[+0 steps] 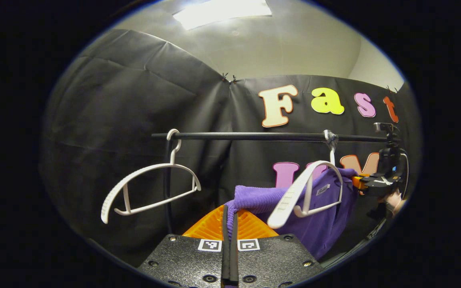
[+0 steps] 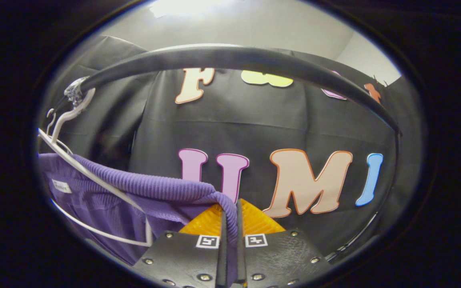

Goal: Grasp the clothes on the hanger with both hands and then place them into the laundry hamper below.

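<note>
A purple garment point(image 1: 326, 216) hangs half off a white hanger point(image 1: 294, 196) on the black rail point(image 1: 254, 137). My left gripper point(image 1: 229, 216) is shut on the garment's purple ribbed edge point(image 1: 254, 196), pulled out to the left of the hanger. In the right gripper view, my right gripper point(image 2: 230, 216) is shut on the same garment's ribbed edge point(image 2: 150, 186), stretched away from the white hanger point(image 2: 94, 180). The right gripper point(image 1: 376, 182) also appears at the garment's far side in the left gripper view, with a hand below it.
An empty white hanger point(image 1: 146, 188) hangs tilted at the rail's left end. The black rail point(image 2: 234, 60) arches close overhead in the right gripper view. Black cloth walls stand behind.
</note>
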The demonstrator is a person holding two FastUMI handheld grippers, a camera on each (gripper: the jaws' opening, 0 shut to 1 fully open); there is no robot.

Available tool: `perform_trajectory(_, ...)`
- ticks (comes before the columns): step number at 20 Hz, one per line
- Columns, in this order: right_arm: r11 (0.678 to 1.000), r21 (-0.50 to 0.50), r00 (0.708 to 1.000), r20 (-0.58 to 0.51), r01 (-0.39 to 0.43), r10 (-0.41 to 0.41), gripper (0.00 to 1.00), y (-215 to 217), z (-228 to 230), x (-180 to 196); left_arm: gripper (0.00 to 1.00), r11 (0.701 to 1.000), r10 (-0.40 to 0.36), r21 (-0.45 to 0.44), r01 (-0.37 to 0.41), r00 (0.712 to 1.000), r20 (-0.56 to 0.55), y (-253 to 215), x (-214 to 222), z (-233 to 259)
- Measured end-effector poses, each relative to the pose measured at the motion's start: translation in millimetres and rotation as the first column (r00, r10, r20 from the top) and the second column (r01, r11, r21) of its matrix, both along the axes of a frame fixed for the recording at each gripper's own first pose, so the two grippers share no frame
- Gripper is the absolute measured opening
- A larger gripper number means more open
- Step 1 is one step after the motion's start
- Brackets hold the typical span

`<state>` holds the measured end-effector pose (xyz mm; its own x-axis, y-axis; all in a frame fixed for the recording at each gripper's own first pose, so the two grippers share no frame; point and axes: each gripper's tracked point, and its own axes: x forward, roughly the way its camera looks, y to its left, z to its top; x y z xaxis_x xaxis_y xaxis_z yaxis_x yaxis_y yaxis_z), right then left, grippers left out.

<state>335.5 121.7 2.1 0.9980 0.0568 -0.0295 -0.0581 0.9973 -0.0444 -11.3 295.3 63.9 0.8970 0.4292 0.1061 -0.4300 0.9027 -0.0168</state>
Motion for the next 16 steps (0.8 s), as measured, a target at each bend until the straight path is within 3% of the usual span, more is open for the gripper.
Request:
perform_trajectory(4,0.999,-0.012,0.999,-0.02,0.031,-0.032,0.09,-11,-14,5,0.0,1.0,-0.013,-0.019,0.013,1.0,0.021,-15,4,-7)
perform_trajectory(16,0.996,-0.072,0.99,-0.126,0.054,-0.063,0.09,-35,-79,-14,0.0,0.999,-0.036,-0.001,0.036,0.997,-0.069,-37,18,-43)
